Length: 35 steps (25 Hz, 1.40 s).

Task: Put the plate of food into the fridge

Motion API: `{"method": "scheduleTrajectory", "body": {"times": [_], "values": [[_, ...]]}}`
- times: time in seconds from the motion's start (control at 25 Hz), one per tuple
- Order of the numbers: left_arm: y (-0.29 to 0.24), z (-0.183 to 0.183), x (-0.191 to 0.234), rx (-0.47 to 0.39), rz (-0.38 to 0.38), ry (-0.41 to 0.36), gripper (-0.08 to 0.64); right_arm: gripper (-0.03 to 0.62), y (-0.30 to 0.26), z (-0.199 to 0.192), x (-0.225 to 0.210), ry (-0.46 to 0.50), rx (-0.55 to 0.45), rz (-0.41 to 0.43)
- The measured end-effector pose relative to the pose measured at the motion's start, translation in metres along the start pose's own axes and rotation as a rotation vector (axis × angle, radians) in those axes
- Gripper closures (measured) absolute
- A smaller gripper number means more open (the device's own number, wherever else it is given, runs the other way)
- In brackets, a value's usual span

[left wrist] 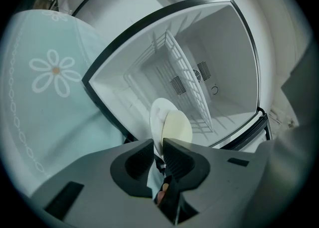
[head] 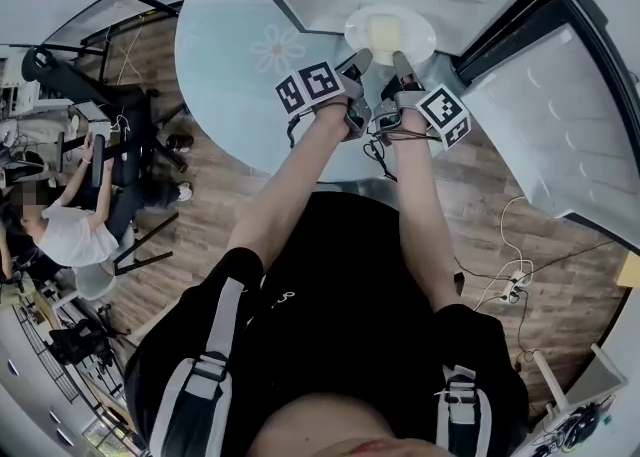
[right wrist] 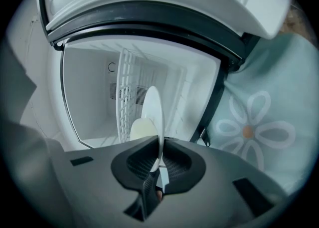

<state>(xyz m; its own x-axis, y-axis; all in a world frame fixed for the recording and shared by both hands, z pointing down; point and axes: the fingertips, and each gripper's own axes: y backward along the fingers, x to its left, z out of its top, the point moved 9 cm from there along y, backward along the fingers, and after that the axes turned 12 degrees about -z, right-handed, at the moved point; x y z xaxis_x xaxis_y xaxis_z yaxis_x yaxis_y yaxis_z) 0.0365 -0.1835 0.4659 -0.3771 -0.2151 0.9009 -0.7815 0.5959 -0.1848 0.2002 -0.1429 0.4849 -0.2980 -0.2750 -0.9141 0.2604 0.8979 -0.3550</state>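
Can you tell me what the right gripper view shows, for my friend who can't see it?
The right gripper pinches the rim of a white plate, seen edge-on, with pale yellow food on it. Behind is the open fridge, white inside with a wire shelf; a flower-printed surface is at the right.

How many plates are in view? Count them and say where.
1. The plate, with pale food on it, is at the mouth of the open fridge. No other shows, though the fridge's inside is partly hidden.
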Motion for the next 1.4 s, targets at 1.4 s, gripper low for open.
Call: {"method": "scheduleTrajectory", "body": {"times": [1.4], "values": [[-0.047, 0.044, 0.066, 0.039, 0.035, 0.033, 0.482, 0.548, -0.085, 0.006, -0.014, -0.006, 0.009, -0.150]]}}
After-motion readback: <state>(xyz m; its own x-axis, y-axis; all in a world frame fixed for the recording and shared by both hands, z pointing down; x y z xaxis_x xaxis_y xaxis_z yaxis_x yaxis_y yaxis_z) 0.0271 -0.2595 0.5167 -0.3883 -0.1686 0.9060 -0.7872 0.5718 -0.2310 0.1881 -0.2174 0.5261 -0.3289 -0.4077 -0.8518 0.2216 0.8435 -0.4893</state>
